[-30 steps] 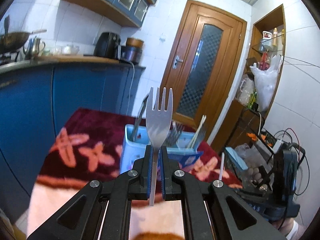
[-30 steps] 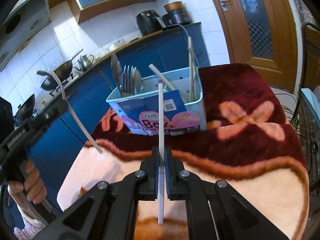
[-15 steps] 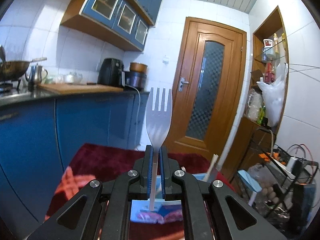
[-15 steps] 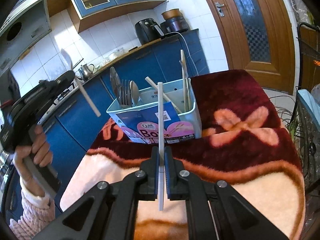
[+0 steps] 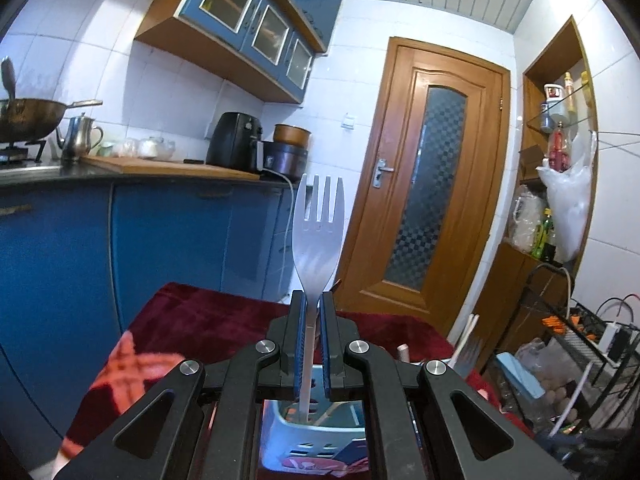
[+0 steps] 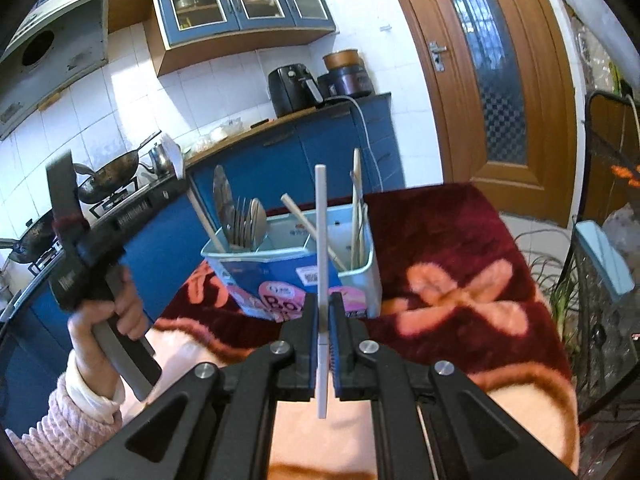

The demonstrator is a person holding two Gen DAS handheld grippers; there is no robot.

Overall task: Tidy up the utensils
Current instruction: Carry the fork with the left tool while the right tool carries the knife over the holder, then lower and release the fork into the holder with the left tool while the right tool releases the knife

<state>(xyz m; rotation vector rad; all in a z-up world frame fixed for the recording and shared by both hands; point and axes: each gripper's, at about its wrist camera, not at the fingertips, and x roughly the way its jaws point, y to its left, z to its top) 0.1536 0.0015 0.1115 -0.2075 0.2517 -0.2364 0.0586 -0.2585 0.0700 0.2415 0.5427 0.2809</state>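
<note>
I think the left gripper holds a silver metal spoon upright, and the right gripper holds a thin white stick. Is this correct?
Not quite. In the left wrist view the left gripper is shut on a silver metal fork with four tines, not a spoon, and holds it upright. The right wrist view shows the right gripper shut on the thin white stick.

Wooden door (image 5: 430, 200) w/ patterned glass panel is seen at rear. Blue wall cabinets (image 5: 256, 28) are mounted above blue base units. On that surface a black air fryer (image 5: 236, 140) is stood beside a brown-lidded cooker (image 5: 290, 148); wok (image 5: 28, 118) and steel kettle (image 5: 78, 140) are set further left. White plastic bag (image 5: 570, 200) is hung by the shelves.
</note>
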